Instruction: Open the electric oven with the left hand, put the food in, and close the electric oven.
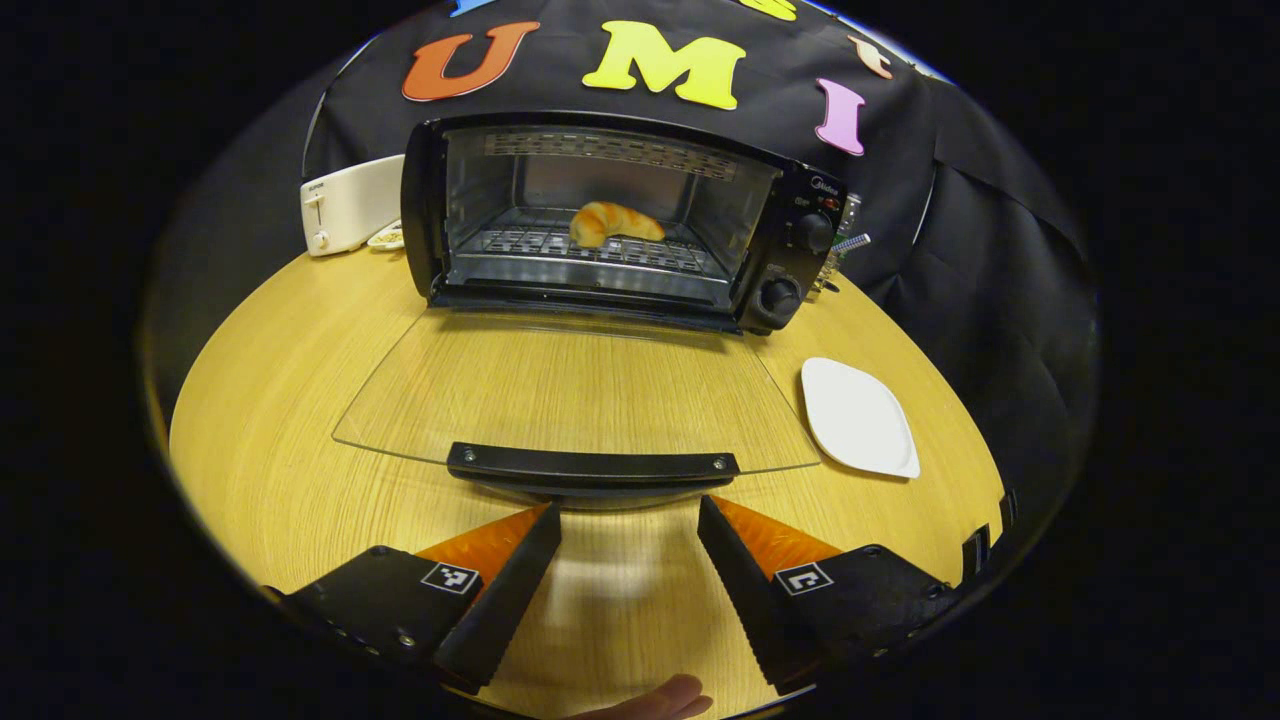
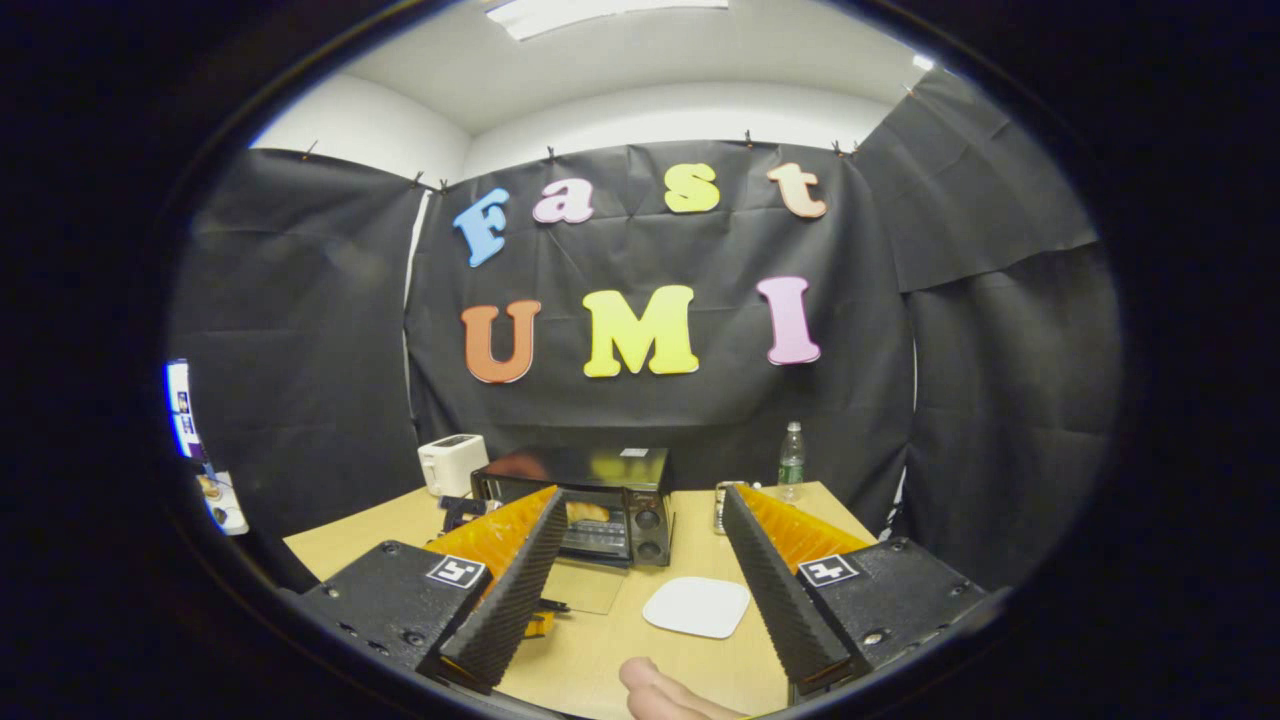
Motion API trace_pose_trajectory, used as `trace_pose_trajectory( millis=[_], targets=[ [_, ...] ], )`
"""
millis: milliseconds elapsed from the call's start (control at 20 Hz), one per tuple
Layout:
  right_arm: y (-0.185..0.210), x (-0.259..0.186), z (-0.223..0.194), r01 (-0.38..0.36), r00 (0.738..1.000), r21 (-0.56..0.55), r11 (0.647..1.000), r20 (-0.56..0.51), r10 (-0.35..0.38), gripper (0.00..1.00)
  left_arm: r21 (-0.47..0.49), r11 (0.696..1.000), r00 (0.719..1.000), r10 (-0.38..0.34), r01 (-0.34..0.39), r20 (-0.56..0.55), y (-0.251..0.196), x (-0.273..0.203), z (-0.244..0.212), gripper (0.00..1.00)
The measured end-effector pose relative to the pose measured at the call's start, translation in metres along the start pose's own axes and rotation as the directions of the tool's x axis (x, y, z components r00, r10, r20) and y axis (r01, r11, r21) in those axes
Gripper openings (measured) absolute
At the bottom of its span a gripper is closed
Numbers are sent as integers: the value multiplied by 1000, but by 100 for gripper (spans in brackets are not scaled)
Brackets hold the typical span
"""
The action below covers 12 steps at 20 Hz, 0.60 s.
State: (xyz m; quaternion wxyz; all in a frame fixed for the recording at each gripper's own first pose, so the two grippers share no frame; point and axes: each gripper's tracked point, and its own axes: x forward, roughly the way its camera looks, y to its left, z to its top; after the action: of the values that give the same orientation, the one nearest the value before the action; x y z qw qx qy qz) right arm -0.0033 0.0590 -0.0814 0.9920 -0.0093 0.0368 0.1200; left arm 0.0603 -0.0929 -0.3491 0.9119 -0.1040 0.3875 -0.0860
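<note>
Spread apart at the bottom of the left gripper view, the left gripper grips nothing; its two wedge-shaped fingers have ridged inner faces and point at bare table between them. A fingertip of the person shows at the lower edge. Just beyond the fingertips lies the straight, dark bar handle of the oven door, a clear glass pane with rounded corners folded flat down over the wooden table, whose pale grain shows through it. At the centre top stands the electric oven, a dark box with a shiny metal cavity and a wire rack. On the rack sits the food, a golden curved croissant. Two round knobs sit on the oven's right panel. A white, rounded-square plate lies to the lower right of the oven, just beside the door's right corner, with nothing on it. A white toaster stands at the upper left, beside the oven.

In the right gripper view the right gripper is likewise spread wide and holds nothing, raised well back from the table, with a fingertip at the bottom edge. Between its fingers appear the oven, the plate and open tabletop. A plastic bottle stands at the table's far edge.
</note>
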Motion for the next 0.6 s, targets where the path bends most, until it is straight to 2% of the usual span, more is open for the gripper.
trace_pose_trajectory(
  millis=[150, 250, 400, 600],
  targets=[
    [-3, 1, 1, 7, 1000, -5, 1000, 4, -7, 97, -13, 1000, 1000, 13, -13, 12, 4, -5, 7, 92],
    [-2, 1, 4, 3, 1000, -7, 1000, 9, -3, 97, 6, 1000, 998, 16, -17, 67, 3, -9, 24, 92],
    [-2, 1, 5, 0, 1000, -16, 1000, 9, 0, 97, 1, 1000, 1000, 16, -16, 20, 4, -4, 15, 92],
    [7, 2, 9, -26, 999, -21, 999, 23, 27, 97, -13, 1000, 999, 16, -15, 37, 3, -11, 27, 92]
  ],
)
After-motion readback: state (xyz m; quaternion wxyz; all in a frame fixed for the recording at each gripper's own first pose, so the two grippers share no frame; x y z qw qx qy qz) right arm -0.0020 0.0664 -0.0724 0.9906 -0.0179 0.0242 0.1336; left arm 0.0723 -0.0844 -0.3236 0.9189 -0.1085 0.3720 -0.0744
